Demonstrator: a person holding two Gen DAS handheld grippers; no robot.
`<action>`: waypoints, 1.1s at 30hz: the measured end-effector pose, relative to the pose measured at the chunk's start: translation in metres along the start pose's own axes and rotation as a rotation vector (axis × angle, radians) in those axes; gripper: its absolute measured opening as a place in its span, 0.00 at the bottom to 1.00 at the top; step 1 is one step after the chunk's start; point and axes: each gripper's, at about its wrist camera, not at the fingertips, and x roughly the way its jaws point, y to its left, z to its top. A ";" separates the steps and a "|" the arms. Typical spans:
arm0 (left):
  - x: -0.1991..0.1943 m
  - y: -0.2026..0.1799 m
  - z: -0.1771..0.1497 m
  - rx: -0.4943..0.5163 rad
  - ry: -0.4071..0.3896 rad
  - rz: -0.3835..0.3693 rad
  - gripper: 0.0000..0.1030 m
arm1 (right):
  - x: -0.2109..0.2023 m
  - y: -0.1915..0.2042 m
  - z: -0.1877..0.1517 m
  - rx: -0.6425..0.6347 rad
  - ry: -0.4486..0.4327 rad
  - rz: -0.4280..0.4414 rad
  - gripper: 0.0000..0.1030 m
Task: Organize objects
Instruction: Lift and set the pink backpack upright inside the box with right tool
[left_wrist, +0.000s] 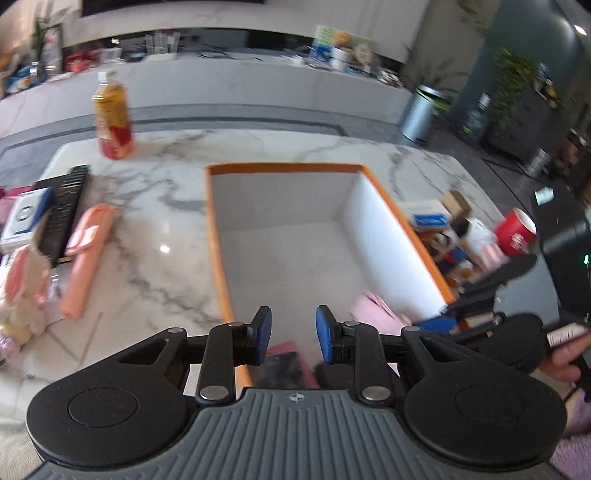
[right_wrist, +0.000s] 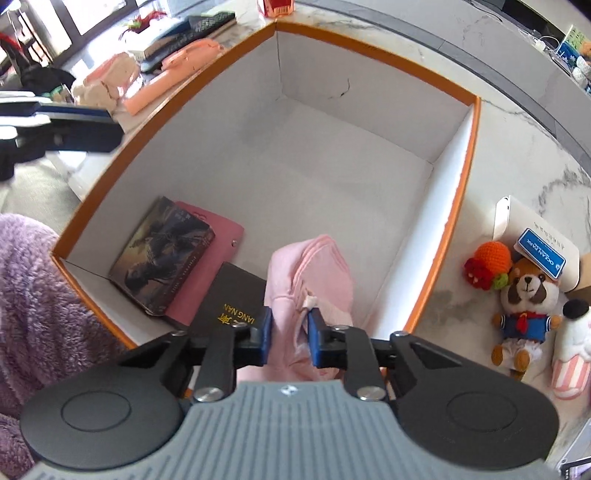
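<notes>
An orange-rimmed white box (left_wrist: 218, 221) (right_wrist: 474, 155) stands on the marble table. In its near corner lie a dark picture book (right_wrist: 162, 254), a pink wallet (right_wrist: 210, 266) and a black notebook (right_wrist: 229, 310). My right gripper (right_wrist: 289, 334) is over the box's near edge, its blue pads closed on a pink folded cloth (right_wrist: 314, 273) that hangs into the box. My left gripper (left_wrist: 293, 334) is open and empty above the box's near left edge. The pink cloth shows in the left wrist view (left_wrist: 373, 308).
Left of the box lie a pink umbrella (left_wrist: 88, 254), a black keyboard (left_wrist: 62, 206), a plush bunny (left_wrist: 22, 295) and a tea bottle (left_wrist: 112, 118). Right of it are plush toys (right_wrist: 524, 306), a white case (right_wrist: 535, 236) and a red cup (left_wrist: 515, 230).
</notes>
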 end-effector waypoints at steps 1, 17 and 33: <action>0.004 -0.005 0.002 0.019 0.017 -0.025 0.29 | -0.007 -0.002 -0.001 0.006 -0.016 0.009 0.16; 0.047 -0.019 0.027 0.094 0.153 0.025 0.39 | -0.043 -0.038 0.003 0.215 -0.161 0.288 0.15; 0.037 0.003 0.010 0.022 0.151 0.013 0.39 | -0.018 0.028 0.027 -0.004 -0.063 0.073 0.15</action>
